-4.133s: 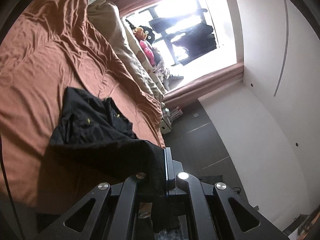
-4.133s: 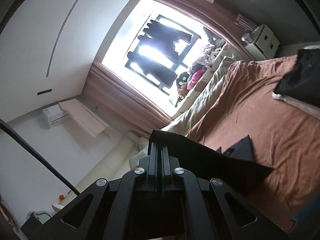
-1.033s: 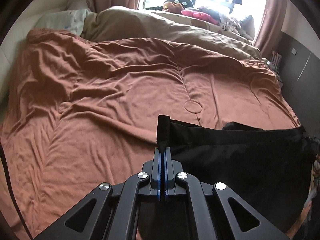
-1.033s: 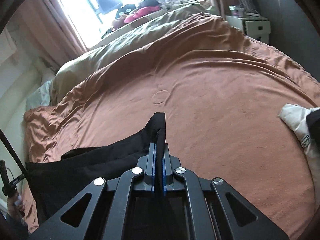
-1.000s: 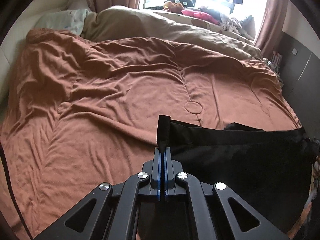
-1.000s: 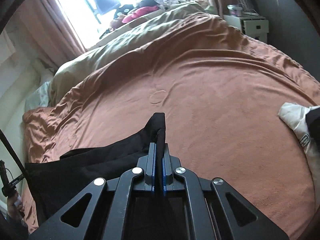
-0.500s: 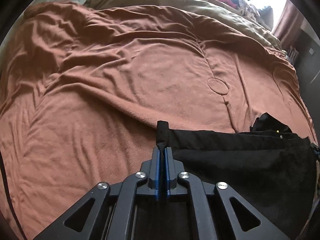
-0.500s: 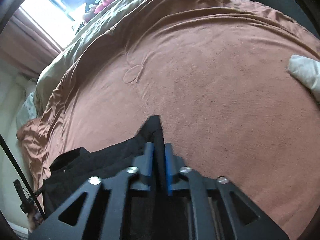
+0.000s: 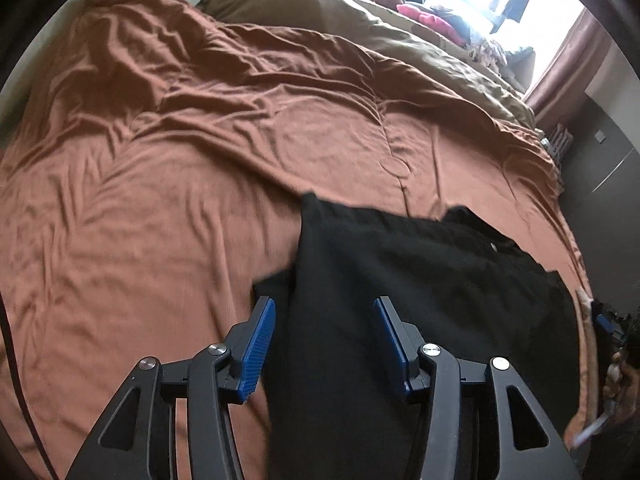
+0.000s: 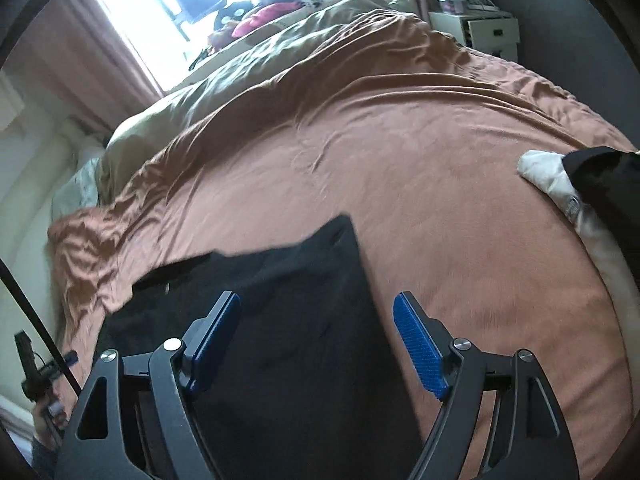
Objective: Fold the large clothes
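Note:
A black garment [image 9: 420, 280] lies spread on the rust-brown bed cover [image 9: 160, 160]. My left gripper [image 9: 324, 308] is open just above the garment's left edge, its blue pads [image 9: 256, 344] apart and holding nothing. In the right wrist view the same black garment [image 10: 288, 320] lies flat under my right gripper [image 10: 316, 308], which is open over its right edge, blue pads [image 10: 420, 344] wide apart. The garment's near part is hidden behind both grippers.
A white and black pile of clothes [image 10: 580, 200] lies on the bed at the right. An olive duvet [image 9: 360, 28] and soft toys [image 9: 420, 20] lie by the bright window. A white bedside cabinet [image 10: 488, 32] stands beyond the bed. Pink curtains [image 10: 100, 64] hang at the left.
Both grippers were shut on the black garment's top corners and have opened. The garment has dropped flat onto the bed cover.

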{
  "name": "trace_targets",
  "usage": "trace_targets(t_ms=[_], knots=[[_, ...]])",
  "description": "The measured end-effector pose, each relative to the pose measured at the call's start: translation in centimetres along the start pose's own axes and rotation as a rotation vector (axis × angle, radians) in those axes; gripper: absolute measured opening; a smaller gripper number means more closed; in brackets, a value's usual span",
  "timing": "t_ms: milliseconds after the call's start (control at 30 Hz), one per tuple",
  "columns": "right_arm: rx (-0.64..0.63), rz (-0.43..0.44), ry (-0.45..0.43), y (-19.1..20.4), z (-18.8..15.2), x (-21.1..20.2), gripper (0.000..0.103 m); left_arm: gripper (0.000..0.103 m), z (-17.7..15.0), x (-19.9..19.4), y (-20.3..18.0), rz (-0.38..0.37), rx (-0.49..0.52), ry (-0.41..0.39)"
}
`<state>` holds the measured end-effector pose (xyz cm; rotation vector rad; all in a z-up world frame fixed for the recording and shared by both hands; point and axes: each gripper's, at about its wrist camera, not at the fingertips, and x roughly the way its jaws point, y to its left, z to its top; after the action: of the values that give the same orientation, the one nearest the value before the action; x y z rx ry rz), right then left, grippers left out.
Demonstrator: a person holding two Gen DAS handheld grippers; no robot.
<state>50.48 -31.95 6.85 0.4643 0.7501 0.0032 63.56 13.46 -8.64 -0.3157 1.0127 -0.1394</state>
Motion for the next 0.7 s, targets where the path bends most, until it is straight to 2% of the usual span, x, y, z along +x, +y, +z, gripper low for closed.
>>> trace_targets(t_ms=[167, 300, 433, 700], knots=[[-0.092, -0.026, 0.037, 3.0, -3.0, -1.5, 0.078, 0.053, -3.9, -1.5, 1.1, -0.032, -0.055, 0.02], [-0.146, -0.011, 0.074, 5.3, -5.1, -2.4, 0.078, 0.053, -7.3, -2.3, 2.1, -0.051, -0.11, 0.043], [-0.201, -0.008, 0.114, 7.3, -6.9, -2.9, 0.078, 0.053, -10.7, -3.7, 2.9, -0.06, -0.152, 0.029], [-0.295, 0.029, 0.199, 10.1, -9.4, -2.5, 0.074, 0.053, -15.0, -5.2, 4.0, -0.08, -0.239, 0.014]])
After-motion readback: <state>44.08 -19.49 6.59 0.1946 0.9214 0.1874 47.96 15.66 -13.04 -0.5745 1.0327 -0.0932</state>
